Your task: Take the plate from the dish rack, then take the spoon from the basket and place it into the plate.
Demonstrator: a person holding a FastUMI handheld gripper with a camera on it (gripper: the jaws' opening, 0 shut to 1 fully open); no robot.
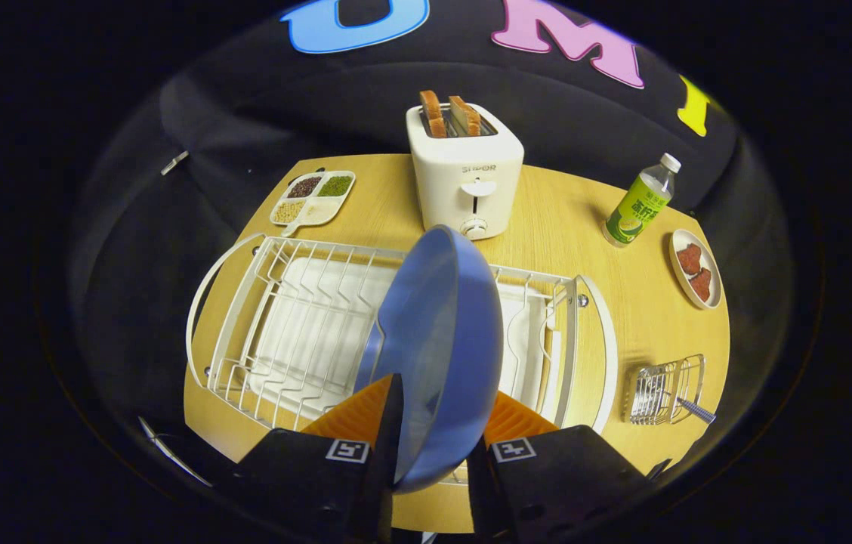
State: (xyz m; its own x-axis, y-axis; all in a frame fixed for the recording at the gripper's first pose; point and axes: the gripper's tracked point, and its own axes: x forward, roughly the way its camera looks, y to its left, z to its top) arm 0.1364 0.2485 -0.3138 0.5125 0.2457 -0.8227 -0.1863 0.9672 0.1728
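Observation:
A blue plate (450, 340) stands on edge between my fingers, lifted above the white wire dish rack (297, 325). My gripper (433, 446) is shut on the plate's lower rim, one finger (388, 423) on its inner face and the other on its back. To the right of the rack, a small wire basket (664, 389) sits on the wooden table (569, 227), and the spoon's handle (696, 410) pokes out of it. The spoon's bowl is hidden inside the basket.
Beyond the rack stands a white toaster (465, 170) with two slices of bread. A divided tray of grains (313, 198) lies at the back left. A green bottle (639, 202) and a small dish with red pieces (695, 269) stand at the right.

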